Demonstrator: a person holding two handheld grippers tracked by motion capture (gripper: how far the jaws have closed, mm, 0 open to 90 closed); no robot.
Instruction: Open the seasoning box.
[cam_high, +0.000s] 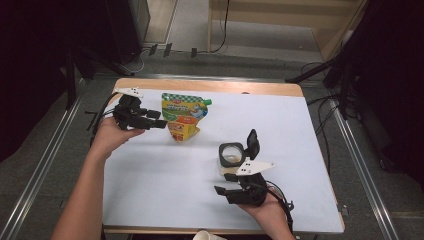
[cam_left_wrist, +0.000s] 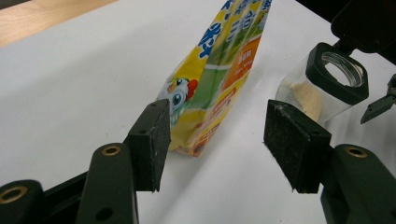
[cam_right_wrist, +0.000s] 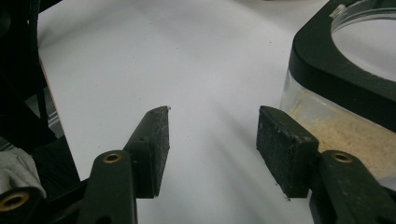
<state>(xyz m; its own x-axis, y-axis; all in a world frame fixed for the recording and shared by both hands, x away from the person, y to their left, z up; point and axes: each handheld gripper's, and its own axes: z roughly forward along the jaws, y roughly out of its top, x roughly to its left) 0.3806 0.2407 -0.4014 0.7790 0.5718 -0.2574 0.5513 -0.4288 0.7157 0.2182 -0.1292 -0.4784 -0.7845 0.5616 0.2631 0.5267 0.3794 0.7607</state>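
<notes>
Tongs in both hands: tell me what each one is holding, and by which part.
Nothing is held. The left tongs stand open, just short of the upright yellow-and-green printed pouch. The right tongs stand open beside the clear black-rimmed jar, apart from it.

– What stands in your way on the counter (cam_high: 150, 190)?

– Two things: the upright pouch (cam_high: 182, 116) just ahead of your left gripper (cam_high: 156, 124), and the clear jar (cam_high: 231, 156) with its black lid raised, just beyond your right gripper (cam_high: 223, 183).

– Where can you pass?

– Between pouch and jar the white sheet lies bare, and so does the counter's right half.
</notes>
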